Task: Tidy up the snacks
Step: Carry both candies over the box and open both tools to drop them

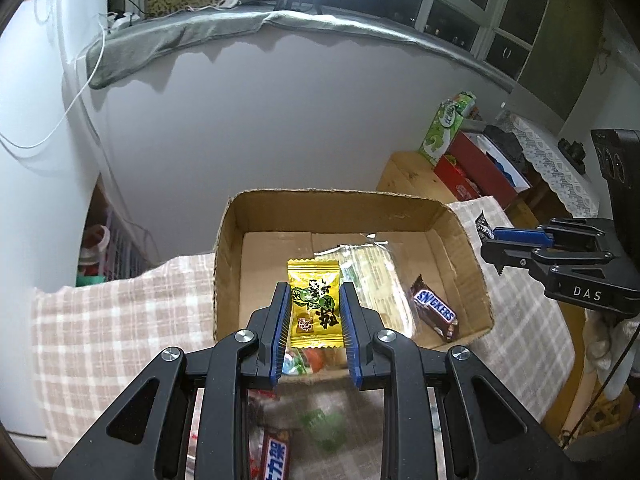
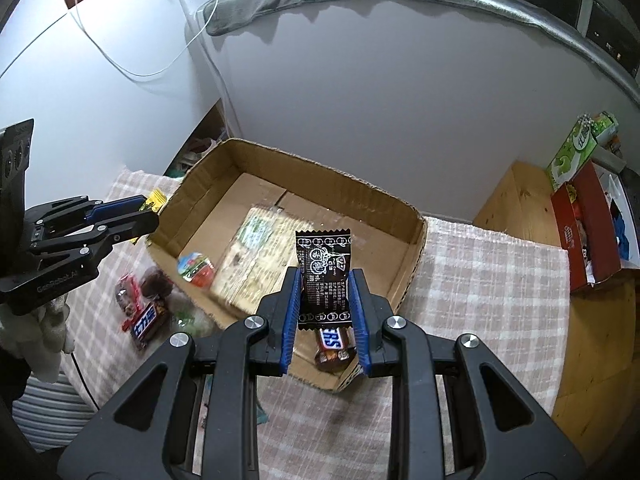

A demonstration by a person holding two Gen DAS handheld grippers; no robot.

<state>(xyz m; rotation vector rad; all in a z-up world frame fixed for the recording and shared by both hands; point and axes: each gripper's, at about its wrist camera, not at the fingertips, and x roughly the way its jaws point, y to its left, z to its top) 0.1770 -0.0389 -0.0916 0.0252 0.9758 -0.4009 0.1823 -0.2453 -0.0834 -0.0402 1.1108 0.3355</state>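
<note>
On the left of the checked tablecloth [image 2: 480,280], outside the box, a loose cluster of snacks is seen: a dark-wrapped sweet, a Snickers bar with Chinese lettering [image 2: 146,322] and some blurred green wrappers. Just above them the left gripper [image 1: 315,304] is held, its blue pads clamped on a yellow candy packet [image 1: 315,304] printed with green citrus art and black characters; the packet is carried upright over the near wall of the cardboard box [image 1: 228,240]. Inside the open box a jelly cup [image 2: 195,270] is lying at the left, a large clear-wrapped cracker pack [image 2: 256,256] in the middle, and an English-labelled Snickers bar [image 1: 435,309] toward the right corner. Over that corner the right gripper [image 2: 325,292] is poised, its jaws closed on a black candy packet [image 2: 323,276] with white print, held upright with its crimped top edge uppermost. Further right, on a wooden surface, a red carton [image 2: 580,240] and a green tissue box [image 2: 576,152] are seen, well apart from the box.
</note>
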